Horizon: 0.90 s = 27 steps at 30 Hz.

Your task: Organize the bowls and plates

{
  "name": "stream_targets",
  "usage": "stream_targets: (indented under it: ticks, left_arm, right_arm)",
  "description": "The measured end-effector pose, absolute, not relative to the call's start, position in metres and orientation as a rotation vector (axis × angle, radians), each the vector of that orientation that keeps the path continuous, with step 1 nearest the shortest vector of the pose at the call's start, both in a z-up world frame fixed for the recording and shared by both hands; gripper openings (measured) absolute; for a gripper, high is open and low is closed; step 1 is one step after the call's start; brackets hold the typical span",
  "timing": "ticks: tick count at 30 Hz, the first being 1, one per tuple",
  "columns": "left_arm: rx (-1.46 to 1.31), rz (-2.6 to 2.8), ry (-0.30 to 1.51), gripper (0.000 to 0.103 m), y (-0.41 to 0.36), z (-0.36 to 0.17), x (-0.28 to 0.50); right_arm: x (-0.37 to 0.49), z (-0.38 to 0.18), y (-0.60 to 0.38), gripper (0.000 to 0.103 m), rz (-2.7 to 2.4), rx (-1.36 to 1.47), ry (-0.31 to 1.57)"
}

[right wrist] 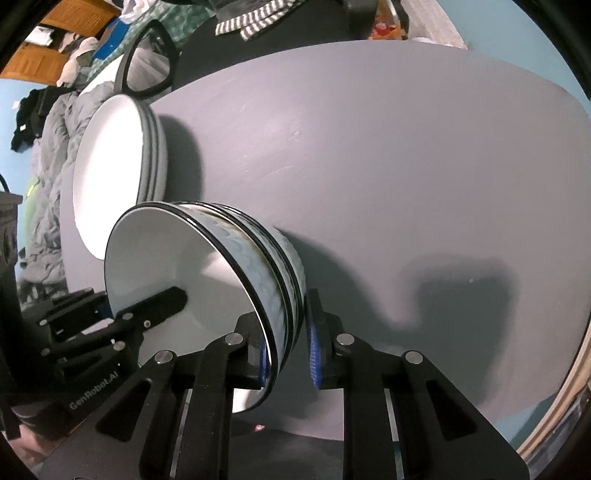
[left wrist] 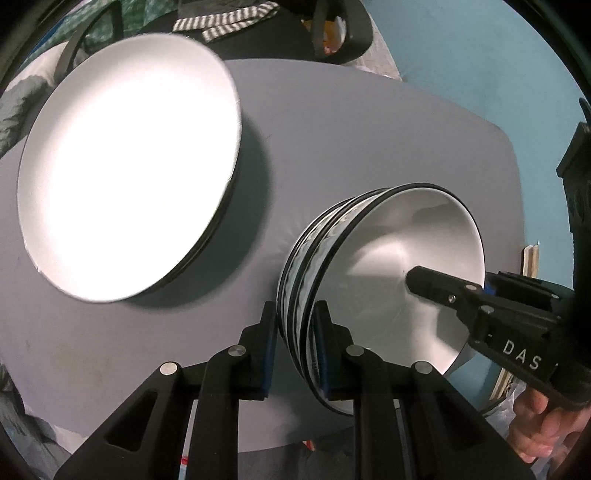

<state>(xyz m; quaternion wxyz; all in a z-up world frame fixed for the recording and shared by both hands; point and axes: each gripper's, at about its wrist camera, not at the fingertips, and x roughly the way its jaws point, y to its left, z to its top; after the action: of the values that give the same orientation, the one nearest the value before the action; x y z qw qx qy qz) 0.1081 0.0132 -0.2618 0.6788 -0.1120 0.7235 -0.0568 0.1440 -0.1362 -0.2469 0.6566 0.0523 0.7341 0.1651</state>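
A nested stack of white bowls with blue patterned sides and black rims stands at the near right of the grey table. My left gripper is shut on the stack's left wall, one pad inside and one outside. My right gripper is shut on the opposite wall in the same way. In the left wrist view a right gripper finger shows inside the top bowl. The bowl stack and a left gripper finger also appear in the right wrist view. A stack of white plates lies to the left.
The plate stack sits near the table's left edge. A striped cloth and a black chair lie beyond the far edge. A person's hand holds the right gripper. Bare grey tabletop stretches right of the bowls.
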Motion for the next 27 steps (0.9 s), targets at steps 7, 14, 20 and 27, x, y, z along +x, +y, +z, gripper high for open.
stream_targets:
  ticks: [7, 14, 20, 27]
  left_arm:
    - [-0.292, -0.115, 1.631, 0.019, 0.028, -0.263, 0.095]
    - [-0.287, -0.138, 1.652, 0.019, 0.017, -0.267, 0.104]
    - [-0.309, -0.145, 1.649, 0.020, 0.022, -0.267, 0.107]
    - [-0.306, -0.119, 1.644, 0.017, 0.031, -0.262, 0.102]
  right_arm:
    - [0.143, -0.247, -0.120, 0.017, 0.405, 0.066, 1.681]
    - [0.152, -0.251, -0.116, 0.020, 0.432, 0.051, 1.713]
    - [0.159, -0.256, -0.117, 0.021, 0.467, 0.060, 1.729]
    - [0.149, -0.250, -0.114, 0.018, 0.431, 0.045, 1.669]
